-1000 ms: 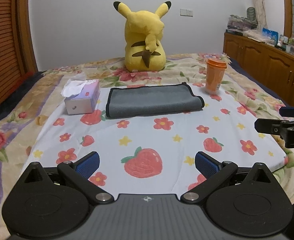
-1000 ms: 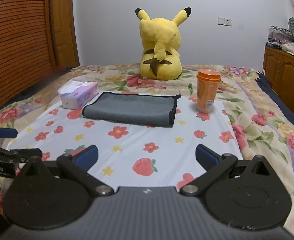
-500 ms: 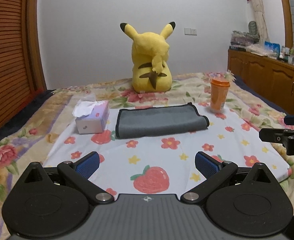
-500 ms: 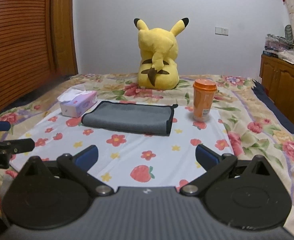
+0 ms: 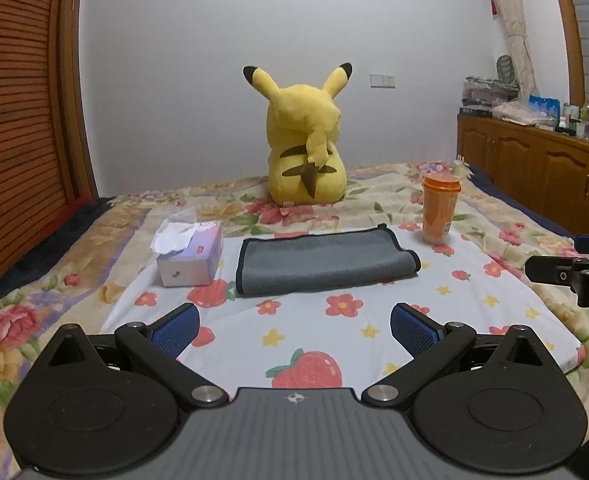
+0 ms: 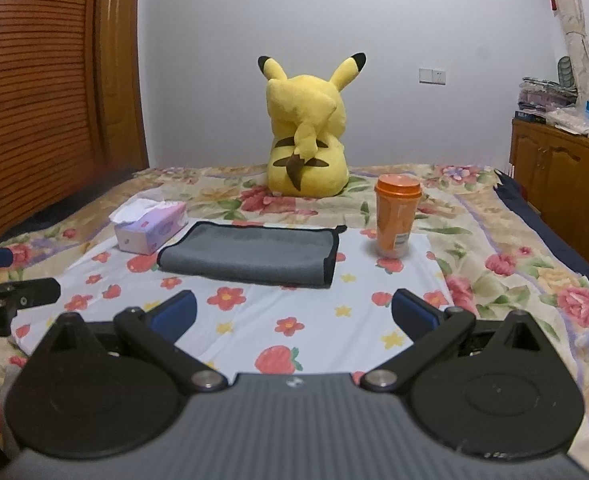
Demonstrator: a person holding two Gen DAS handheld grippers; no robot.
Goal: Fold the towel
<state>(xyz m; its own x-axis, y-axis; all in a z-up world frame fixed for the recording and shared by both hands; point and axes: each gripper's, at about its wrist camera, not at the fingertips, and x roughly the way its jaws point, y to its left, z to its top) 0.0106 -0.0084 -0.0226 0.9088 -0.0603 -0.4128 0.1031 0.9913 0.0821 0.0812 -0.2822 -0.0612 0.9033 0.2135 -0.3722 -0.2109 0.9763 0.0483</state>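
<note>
We hold the left tool and the right tool wide apart and empty, near us, while the grey towel lies already folded on the bed, so little seems left.

Bed, floral bedspread, overlaid with a white strawberry-and-flower print cloth. On the cloth: folded grey towel, black-edged, lying flat; tissue box just left of it; orange lidded cup upright at its right. On the bedspread behind: yellow plush toy, seated.
</note>
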